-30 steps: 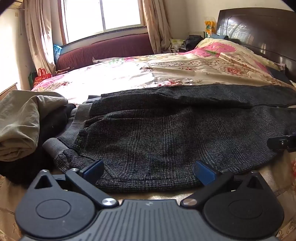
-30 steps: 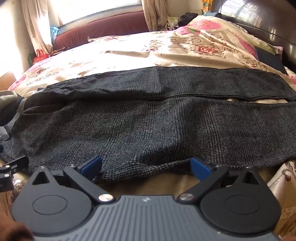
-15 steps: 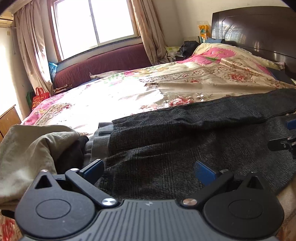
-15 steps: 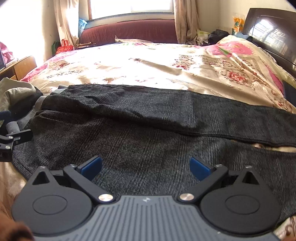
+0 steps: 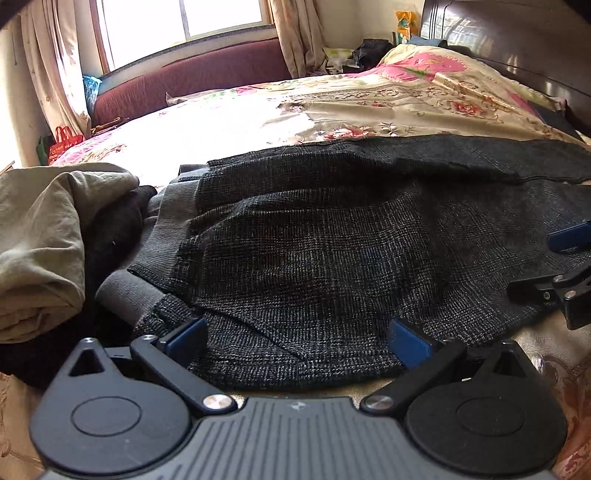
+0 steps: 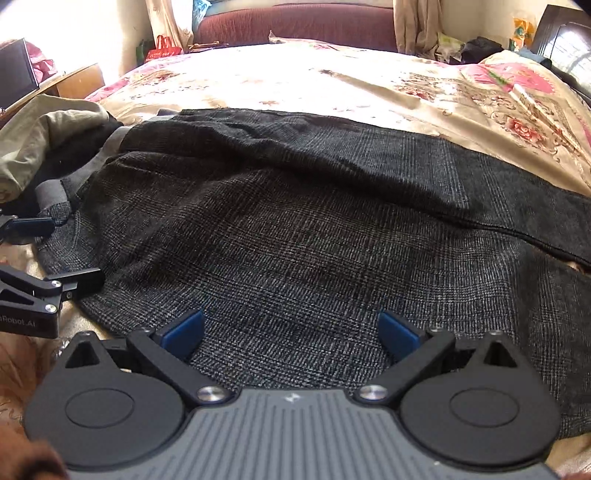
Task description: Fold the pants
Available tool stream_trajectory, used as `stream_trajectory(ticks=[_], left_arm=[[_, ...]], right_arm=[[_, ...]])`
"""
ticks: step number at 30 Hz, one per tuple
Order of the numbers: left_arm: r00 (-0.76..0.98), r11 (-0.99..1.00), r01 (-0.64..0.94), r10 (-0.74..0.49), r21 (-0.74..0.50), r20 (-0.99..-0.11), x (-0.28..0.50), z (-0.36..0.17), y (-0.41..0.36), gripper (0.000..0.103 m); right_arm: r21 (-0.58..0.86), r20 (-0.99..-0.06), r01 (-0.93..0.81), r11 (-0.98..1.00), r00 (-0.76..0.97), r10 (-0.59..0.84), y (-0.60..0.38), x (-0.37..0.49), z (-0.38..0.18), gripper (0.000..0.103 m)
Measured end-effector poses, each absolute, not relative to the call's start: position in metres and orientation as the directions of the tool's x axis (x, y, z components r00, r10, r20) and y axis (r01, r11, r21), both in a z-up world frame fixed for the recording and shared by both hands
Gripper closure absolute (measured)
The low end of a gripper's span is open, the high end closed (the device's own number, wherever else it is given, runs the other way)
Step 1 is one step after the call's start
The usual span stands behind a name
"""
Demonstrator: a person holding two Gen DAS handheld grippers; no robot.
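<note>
Lying between both grippers' spread fingers (image 5: 186, 338): dark pants (image 5: 332, 258).

This is a bedroom in a home. A wide bed under a cream satin floral bedspread (image 5: 388, 99) fills the scene, with a dark polished wooden headboard (image 5: 509, 40) at far right. Beyond the bed a maroon upholstered bench (image 5: 192, 79) runs below a bright window (image 5: 177, 18) hung with beige patterned curtains (image 5: 55, 66). Crumpled olive-khaki clothing (image 5: 40, 236) lies heaped near left (beside it, something black), and a red shopping bag (image 5: 62, 142) stands far left.
</note>
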State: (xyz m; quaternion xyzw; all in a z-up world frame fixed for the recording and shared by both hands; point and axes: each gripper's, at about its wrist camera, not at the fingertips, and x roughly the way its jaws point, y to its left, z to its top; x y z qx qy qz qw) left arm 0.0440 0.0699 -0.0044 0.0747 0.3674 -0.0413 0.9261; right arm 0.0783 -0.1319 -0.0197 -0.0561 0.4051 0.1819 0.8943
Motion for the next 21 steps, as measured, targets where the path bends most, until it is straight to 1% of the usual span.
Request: stream_trajectory(ticks=[2, 6, 9, 12, 14, 16, 19, 21], left_arm=[[0.726, 0.982, 0.155, -0.041, 0.105, -0.687, 0.046, 0.007, 0.069, 0.0], [0.768, 0.97, 0.198, -0.064, 0.142, -0.637, 0.06, 0.037, 0.071, 0.0], [0.781, 0.946, 0.242, -0.057, 0.217, -0.622, 0.088, 0.05, 0.073, 0.0], [0.776, 0.917, 0.289, -0.057, 0.274, -0.628, 0.128, 0.057, 0.079, 0.0], [0.765, 0.908, 0.311, -0.065, 0.28, -0.64, 0.163, 0.056, 0.086, 0.0], [0.747, 0.911, 0.319, -0.072, 0.261, -0.661, 0.198, 0.052, 0.096, 0.0], [0.732, 0.917, 0.313, -0.068, 0.246, -0.678, 0.248, 0.042, 0.114, 0.0], [0.716, 0.927, 0.301, -0.064, 0.223, -0.696, 0.275, 0.035, 0.128, 0.0]], right_arm=[[0.033, -0.734, -0.383, 0.923, 0.617, 0.283, -0.132, 0.08, -0.011, 0.004], [0.012, -0.695, -0.419, 0.908, 0.649, 0.309, -0.131, 0.102, 0.013, 0.004], [-0.028, -0.681, -0.463, 0.886, 0.658, 0.323, -0.125, 0.139, 0.027, 0.004], [-0.081, -0.673, -0.506, 0.859, 0.664, 0.328, -0.117, 0.187, 0.035, 0.004], [-0.115, -0.68, -0.532, 0.839, 0.658, 0.324, -0.11, 0.229, 0.038, 0.005], [-0.123, -0.701, -0.551, 0.825, 0.637, 0.321, -0.102, 0.268, 0.036, 0.009], [-0.082, -0.743, -0.57, 0.817, 0.582, 0.331, -0.092, 0.323, 0.027, 0.015], [-0.061, -0.77, -0.598, 0.799, 0.538, 0.343, -0.085, 0.352, 0.015, 0.017]])
